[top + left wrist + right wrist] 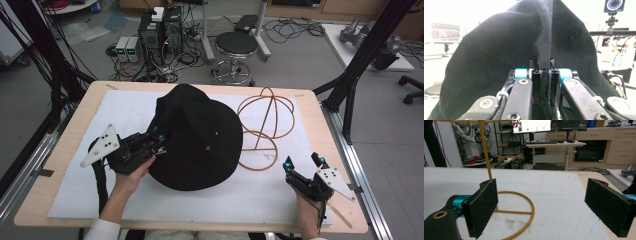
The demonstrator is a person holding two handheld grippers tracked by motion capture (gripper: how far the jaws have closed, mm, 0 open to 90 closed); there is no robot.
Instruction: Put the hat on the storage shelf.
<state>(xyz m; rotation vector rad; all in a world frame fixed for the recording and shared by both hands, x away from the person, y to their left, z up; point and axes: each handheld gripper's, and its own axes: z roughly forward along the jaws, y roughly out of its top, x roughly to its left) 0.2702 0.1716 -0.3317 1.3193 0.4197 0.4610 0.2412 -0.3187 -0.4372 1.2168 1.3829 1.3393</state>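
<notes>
The floppy black fabric bucket hat [197,140] hangs over the middle of the white padded mat [125,112], lifted at its left side so that the crown and brim droop in a dome rather than lying flat. It keeps that shape because the left gripper [159,141] has its jaws clamped together on a fold of the brim; in the left gripper view the dark cloth [499,50] rises straight out from between the closed pads and spreads like a tent, a pinch on the edge that probably leaves the hollow underside free to go over a support. Just to the right of the hat stands the orange wire hat stand [265,125], a ring base with an upright rod and looped hoops on top, seemingly set within reach to receive the hat. The right gripper [303,163] rests near the table's right front edge, jaws wide apart and holding nothing, its pads [482,207] framing the stand's base ring [524,212], likely ready to steady it.
</notes>
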